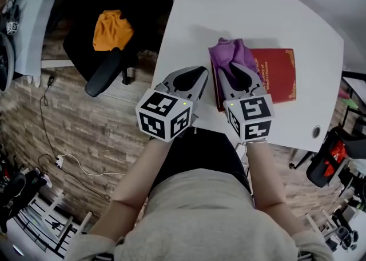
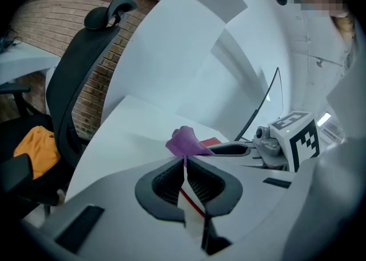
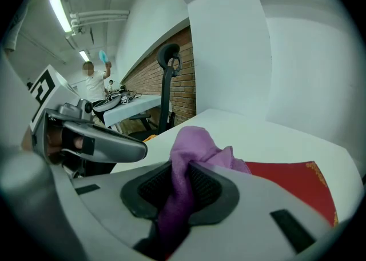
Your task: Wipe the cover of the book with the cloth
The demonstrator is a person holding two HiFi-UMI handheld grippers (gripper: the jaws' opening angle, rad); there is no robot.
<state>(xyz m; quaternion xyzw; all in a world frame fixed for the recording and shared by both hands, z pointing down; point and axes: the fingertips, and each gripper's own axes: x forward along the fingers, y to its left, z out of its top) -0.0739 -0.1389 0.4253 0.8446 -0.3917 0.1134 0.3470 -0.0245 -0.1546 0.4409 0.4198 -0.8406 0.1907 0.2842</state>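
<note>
A red book (image 1: 278, 75) with gold trim lies on the white table (image 1: 240, 8). A purple cloth (image 1: 227, 53) is bunched over the book's left part. My right gripper (image 1: 234, 70) is shut on the cloth (image 3: 197, 143), which rises between its pads and spills forward onto the red cover (image 3: 291, 183). Just left of the book's left edge, my left gripper (image 1: 200, 74) rests over the table with its jaws together and nothing held between them. In the left gripper view the gripper (image 2: 184, 161) points at the cloth (image 2: 184, 140), with a sliver of the book (image 2: 210, 141) beside it.
A black office chair (image 1: 100, 54) with an orange cloth (image 1: 112, 30) on its seat stands left of the table. The table's near edge runs just under both grippers, with a cable hole (image 1: 316, 132) at the right. A person (image 3: 94, 83) stands far back.
</note>
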